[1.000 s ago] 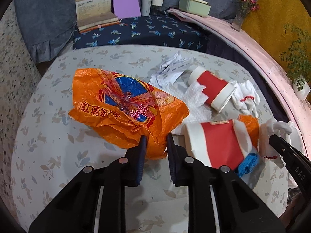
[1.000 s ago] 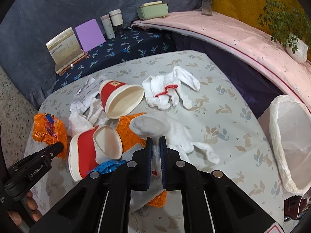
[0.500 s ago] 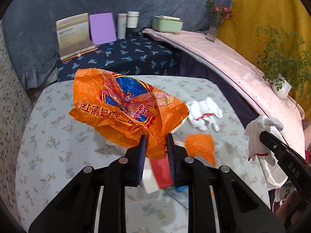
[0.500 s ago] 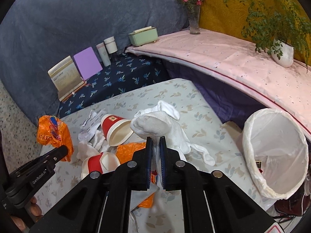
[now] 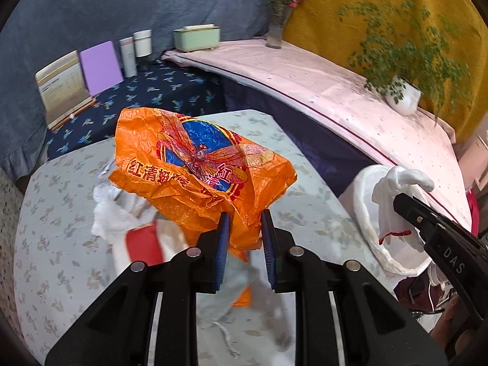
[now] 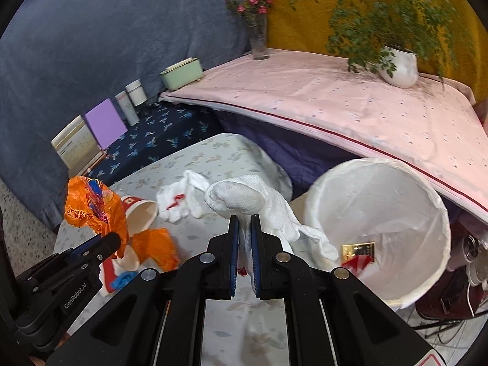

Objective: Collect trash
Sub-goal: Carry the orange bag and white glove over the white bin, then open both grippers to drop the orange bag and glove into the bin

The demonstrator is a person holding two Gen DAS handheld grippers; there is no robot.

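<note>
Pinching a crumpled orange plastic bag, the left gripper holds it above the table; the right gripper clamps a white cloth glove. Mid-carry; next, release both over the white-lined bin.
</note>
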